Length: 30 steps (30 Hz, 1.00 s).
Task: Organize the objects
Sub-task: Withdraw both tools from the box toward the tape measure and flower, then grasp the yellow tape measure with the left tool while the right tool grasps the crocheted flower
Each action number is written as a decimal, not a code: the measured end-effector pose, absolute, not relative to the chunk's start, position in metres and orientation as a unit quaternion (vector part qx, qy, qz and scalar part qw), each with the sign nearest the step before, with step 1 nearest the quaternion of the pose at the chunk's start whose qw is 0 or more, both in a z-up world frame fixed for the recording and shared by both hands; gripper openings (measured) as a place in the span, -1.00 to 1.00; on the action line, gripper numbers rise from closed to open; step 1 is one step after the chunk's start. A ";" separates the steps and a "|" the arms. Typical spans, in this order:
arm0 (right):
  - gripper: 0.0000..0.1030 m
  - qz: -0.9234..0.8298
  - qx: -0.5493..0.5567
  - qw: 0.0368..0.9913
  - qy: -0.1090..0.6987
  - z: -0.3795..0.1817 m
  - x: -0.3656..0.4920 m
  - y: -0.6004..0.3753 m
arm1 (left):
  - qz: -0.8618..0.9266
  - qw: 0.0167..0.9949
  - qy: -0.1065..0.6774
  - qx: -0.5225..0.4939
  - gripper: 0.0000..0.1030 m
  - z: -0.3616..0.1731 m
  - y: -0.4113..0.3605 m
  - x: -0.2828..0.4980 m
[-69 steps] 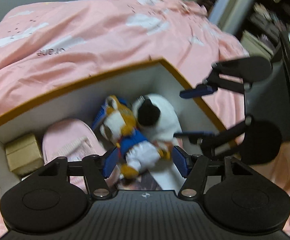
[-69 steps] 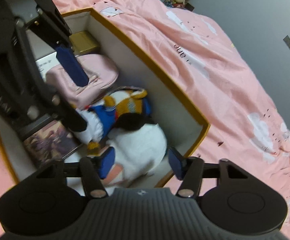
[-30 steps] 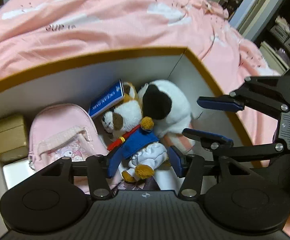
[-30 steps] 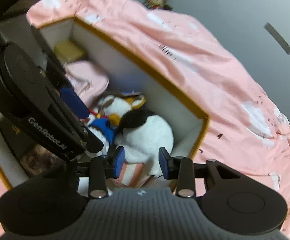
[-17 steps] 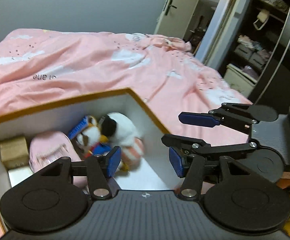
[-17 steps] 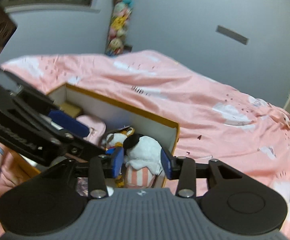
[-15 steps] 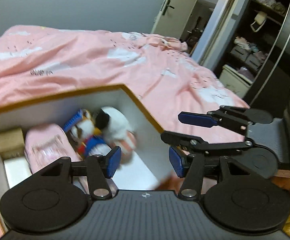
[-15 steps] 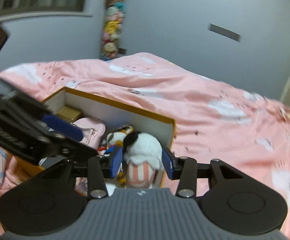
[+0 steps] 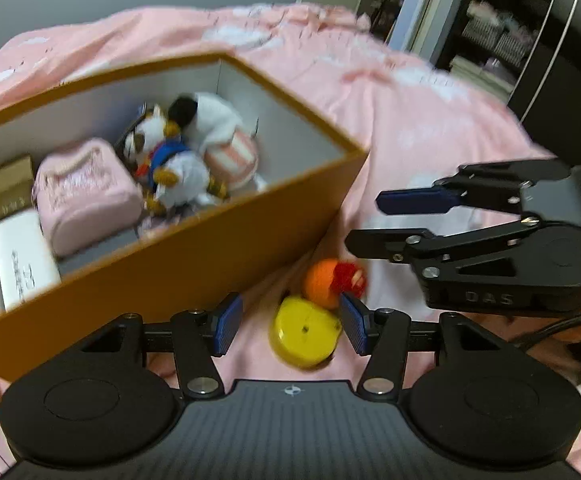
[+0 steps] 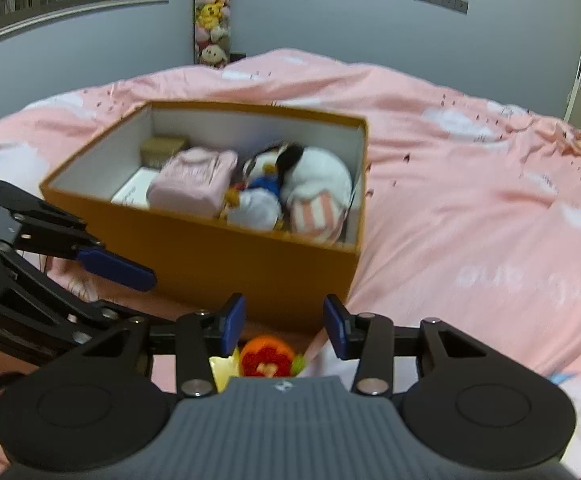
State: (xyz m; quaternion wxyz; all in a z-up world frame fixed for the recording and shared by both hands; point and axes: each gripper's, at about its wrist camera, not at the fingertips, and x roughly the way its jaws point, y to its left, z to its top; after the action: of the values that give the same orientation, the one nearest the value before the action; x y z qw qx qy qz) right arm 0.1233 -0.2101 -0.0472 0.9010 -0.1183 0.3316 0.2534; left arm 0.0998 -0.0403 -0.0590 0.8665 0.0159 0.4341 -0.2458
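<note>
The left gripper [image 9: 287,326] has its blue pads spread wide with nothing between them, hovering just above a yellow toy [image 9: 304,332] on the pink bedspread [image 9: 410,120]; the right gripper [image 10: 284,326] is likewise spread and empty, poised over an orange knitted toy [image 10: 266,356] that touches the yellow one. We take both loose toys, just outside the near wall of the orange box [image 9: 210,248], as the next things to stow. For a clean pick we would centre one gripper on one toy, lower until the pads straddle its widest part, and close gently, since the knitted piece probably compresses. We should keep the two grippers from crowding each other. Inside the box, a pink pouch [image 9: 84,194], a dog plush [image 9: 166,160] and a white plush [image 9: 214,120] fill much of the floor, so we would probably aim for the bare corner nearest the toys.
</note>
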 end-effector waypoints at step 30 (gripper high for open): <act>-0.10 0.260 -0.047 0.855 0.445 -0.108 0.161 -0.215 | -0.259 0.844 0.464 0.076 0.43 -0.105 -0.073 0.097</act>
State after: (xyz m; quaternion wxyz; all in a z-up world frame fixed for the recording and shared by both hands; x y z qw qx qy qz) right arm 0.1615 -0.2154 -0.1078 0.8555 -0.0466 0.4454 0.2599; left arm 0.0966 -0.0730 -0.1051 0.8438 0.0763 0.4636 -0.2592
